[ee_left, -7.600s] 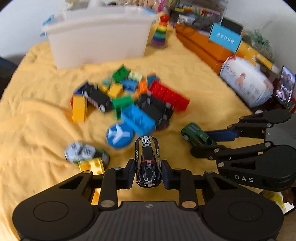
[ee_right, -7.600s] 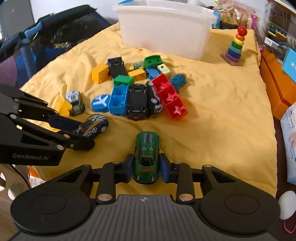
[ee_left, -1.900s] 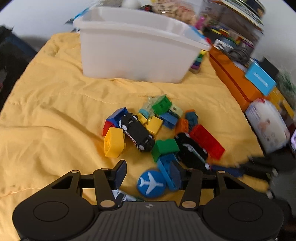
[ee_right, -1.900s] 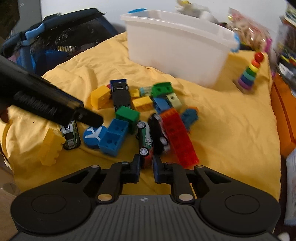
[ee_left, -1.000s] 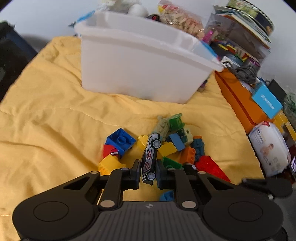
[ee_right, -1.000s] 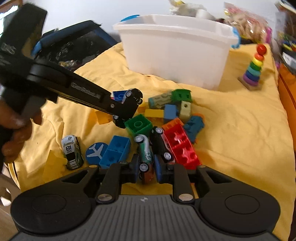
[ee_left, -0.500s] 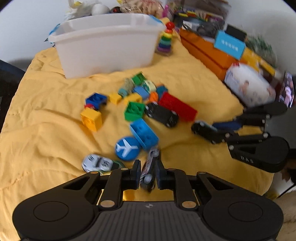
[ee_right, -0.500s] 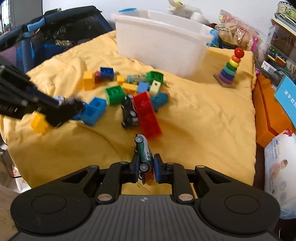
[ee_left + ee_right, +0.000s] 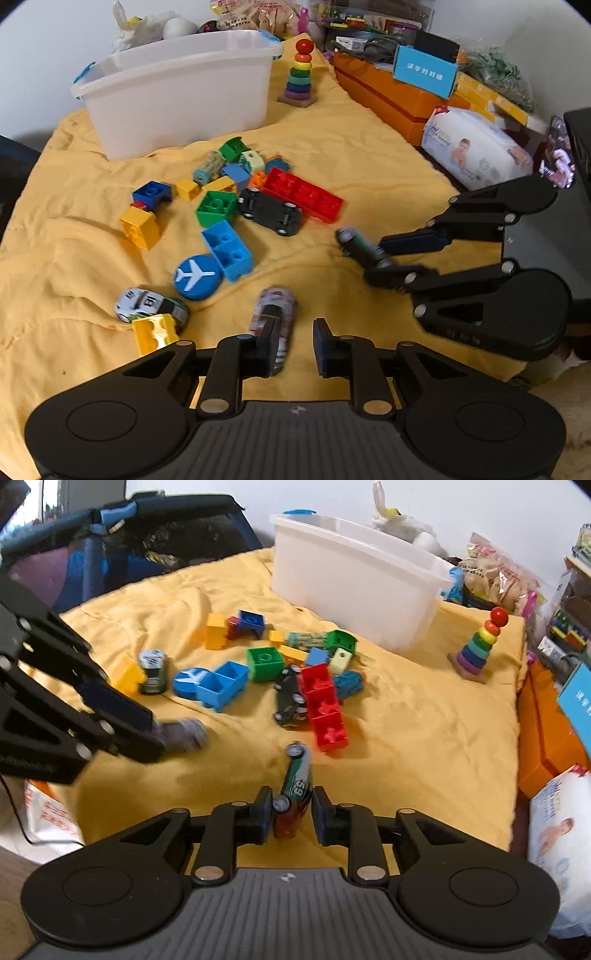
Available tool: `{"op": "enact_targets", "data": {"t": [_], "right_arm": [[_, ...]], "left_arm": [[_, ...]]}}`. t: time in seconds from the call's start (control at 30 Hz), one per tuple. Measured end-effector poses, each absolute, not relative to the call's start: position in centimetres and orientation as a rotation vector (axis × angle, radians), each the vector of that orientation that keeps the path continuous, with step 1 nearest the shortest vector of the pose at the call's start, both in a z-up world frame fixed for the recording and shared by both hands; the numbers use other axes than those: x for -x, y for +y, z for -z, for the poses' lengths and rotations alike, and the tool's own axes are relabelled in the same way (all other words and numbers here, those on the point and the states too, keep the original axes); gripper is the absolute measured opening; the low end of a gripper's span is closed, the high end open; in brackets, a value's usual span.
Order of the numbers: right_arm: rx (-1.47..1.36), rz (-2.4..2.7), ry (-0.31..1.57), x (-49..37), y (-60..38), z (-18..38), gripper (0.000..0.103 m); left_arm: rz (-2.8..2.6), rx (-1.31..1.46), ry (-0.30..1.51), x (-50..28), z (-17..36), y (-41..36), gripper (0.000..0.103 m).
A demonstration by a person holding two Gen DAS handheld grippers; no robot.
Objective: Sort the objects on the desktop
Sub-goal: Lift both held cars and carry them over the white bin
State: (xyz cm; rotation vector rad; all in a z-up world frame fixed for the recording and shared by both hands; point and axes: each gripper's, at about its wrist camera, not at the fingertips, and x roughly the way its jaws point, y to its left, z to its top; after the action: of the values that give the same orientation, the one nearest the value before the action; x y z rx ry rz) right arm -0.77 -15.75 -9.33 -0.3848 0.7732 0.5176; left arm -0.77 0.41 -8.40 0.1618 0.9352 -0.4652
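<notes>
Yellow quilted cloth [image 9: 369, 147] covers the work surface, wrinkled, with a white plastic bin [image 9: 177, 99] at its far edge and a rainbow ring stacker [image 9: 298, 77] beside the bin.

Silver toy car [image 9: 275, 314]: pale body with reddish markings, blurred; lies on the cloth at the near edge, against the inner face of one finger of the left gripper [image 9: 293, 345]. Jaws stand spread, a clear gap between the car and the other finger; released.

Green toy car [image 9: 295, 786]: tipped on its side, wheels showing, white number on the green flank, reddish rear end. It sits between the fingers of the right gripper [image 9: 291, 818], near the front of the cloth. Whether the pads press it cannot be told; a narrow gap shows on at least one side.

Black toy car [image 9: 269, 212]: overturned, underside up, touching the long red brick [image 9: 304, 194].

White-and-green toy car [image 9: 147, 304]: numbered, lying beside a yellow brick [image 9: 153, 332] and near the blue airplane disc [image 9: 197, 276].

Loose bricks: blue [image 9: 227, 250], green [image 9: 216, 207], yellow [image 9: 139, 227], others clustered in front of the bin.
</notes>
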Motion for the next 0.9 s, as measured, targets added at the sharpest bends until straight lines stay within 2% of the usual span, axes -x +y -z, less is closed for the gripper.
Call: {"op": "enact_targets", "data": {"t": [0.2,0.3,0.4,0.43,0.47,0.53,0.73,0.8,0.83,0.9], "right_arm": [[0.344,-0.58,0.773,1.1,-16.0,9.0,0.033],[0.314,-0.654,0.778,1.3,-15.9,8.9,0.033],[0.289,-0.632,0.787,1.2,-15.8,8.8,0.033],[0.272,-0.602,0.778,1.1,-16.0,8.6,0.037],[0.248,-0.572,0.776,0.8,-16.3,8.4,0.05],[0.181,-0.541,0.794,-0.1,-16.8,8.2,0.059],[0.211,-0.531,0.878,-1.2,-15.0,9.7,0.057],[0.247,-0.531,0.906,-1.2,-14.5,10.6,0.051],[0.265,-0.52,0.914,-1.1,-14.3,10.8,0.04],[0.253,-0.514,0.916,-1.1,-14.4,10.8,0.039]], "left_arm": [[0.474,-0.132,0.921,1.1,7.8,0.6,0.029],[0.442,-0.102,0.918,0.5,7.7,1.5,0.038],[0.437,-0.087,0.955,-0.3,8.3,2.1,0.038],[0.447,-0.082,0.959,-0.5,8.5,2.2,0.038],[0.459,-0.072,0.966,-0.6,8.7,2.2,0.038],[0.477,-0.044,0.989,-1.1,9.4,2.4,0.041],[0.465,-0.053,1.035,-2.2,11.1,3.1,0.041],[0.488,-0.056,1.043,-2.4,11.4,3.2,0.04],[0.501,-0.069,1.04,-2.5,11.5,3.1,0.034],[0.538,-0.1,1.027,-2.7,11.4,2.9,0.033]]}}
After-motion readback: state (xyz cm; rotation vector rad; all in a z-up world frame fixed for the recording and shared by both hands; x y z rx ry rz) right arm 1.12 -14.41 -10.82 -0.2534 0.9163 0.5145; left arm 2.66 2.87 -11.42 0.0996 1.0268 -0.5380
